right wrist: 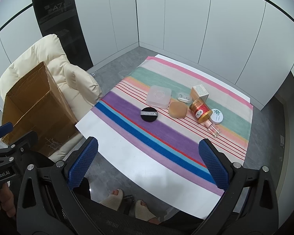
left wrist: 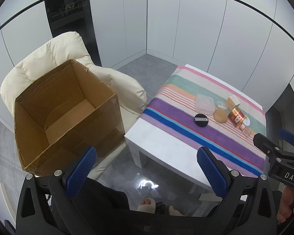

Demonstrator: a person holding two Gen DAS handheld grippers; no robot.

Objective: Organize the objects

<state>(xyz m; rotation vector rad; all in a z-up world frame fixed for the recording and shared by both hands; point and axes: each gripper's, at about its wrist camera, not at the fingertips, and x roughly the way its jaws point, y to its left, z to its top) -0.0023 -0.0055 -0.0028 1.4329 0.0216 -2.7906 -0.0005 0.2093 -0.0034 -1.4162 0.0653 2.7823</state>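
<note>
Nothing picked up yet, looks like the very start: both tongs hang above the near edge of the table point(right wrist: 111, 156), well short of the items. Left gripper point(left wrist: 147, 168) is spread wide w/ nothing between its blue pads; right gripper point(right wrist: 148, 163) likewise released and bare. Things to sort sit in a cluster on the striped cloth point(right wrist: 166, 137): black round puff point(right wrist: 149, 114), clear plastic case point(right wrist: 158, 96), tan sponge point(right wrist: 177, 109), red-gold tin point(right wrist: 200, 112), white jar point(right wrist: 217, 116), small glass bottle point(right wrist: 212, 128), small carton point(right wrist: 199, 92). Cardboard box point(left wrist: 64, 115) stands open on the cream chair point(left wrist: 49, 58), left of the table; probably the drop spot. Next, I'd judge: right gripper reaches fwd to the puff, nearest and apart from the rest, and closes flat across it, since it's low.
</note>
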